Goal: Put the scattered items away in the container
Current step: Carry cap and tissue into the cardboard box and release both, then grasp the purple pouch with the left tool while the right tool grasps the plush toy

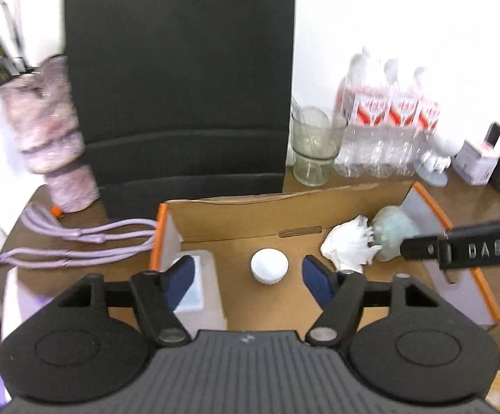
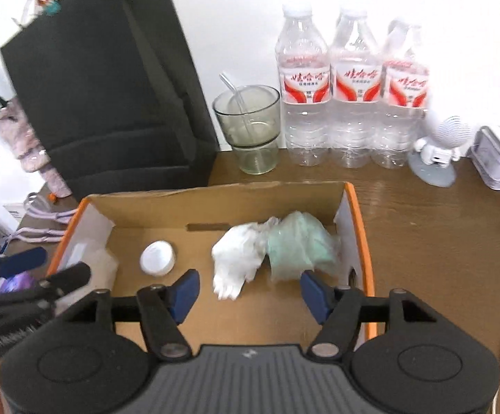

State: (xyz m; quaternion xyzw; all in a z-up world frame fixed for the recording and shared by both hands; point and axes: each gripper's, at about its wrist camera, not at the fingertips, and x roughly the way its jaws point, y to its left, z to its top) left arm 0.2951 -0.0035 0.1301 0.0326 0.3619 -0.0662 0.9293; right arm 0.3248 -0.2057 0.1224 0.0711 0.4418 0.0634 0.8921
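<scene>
The left gripper (image 1: 250,269) hangs spread and empty above a white cap (image 1: 269,265) on the floor of the cardboard box (image 2: 215,195). The right gripper (image 2: 250,291), likewise spread, pinches nothing; beyond it lie crumpled white paper (image 2: 239,253) and a blurred pale-green wad (image 2: 298,245), perhaps plastic film. A translucent container (image 1: 201,293) sits half-hidden behind the left finger.

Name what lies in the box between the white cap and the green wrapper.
A crumpled white tissue lies between the cap and the green wrapper, touching the wrapper; bare box floor separates it from the cap. The right wrist view shows it best.
</scene>
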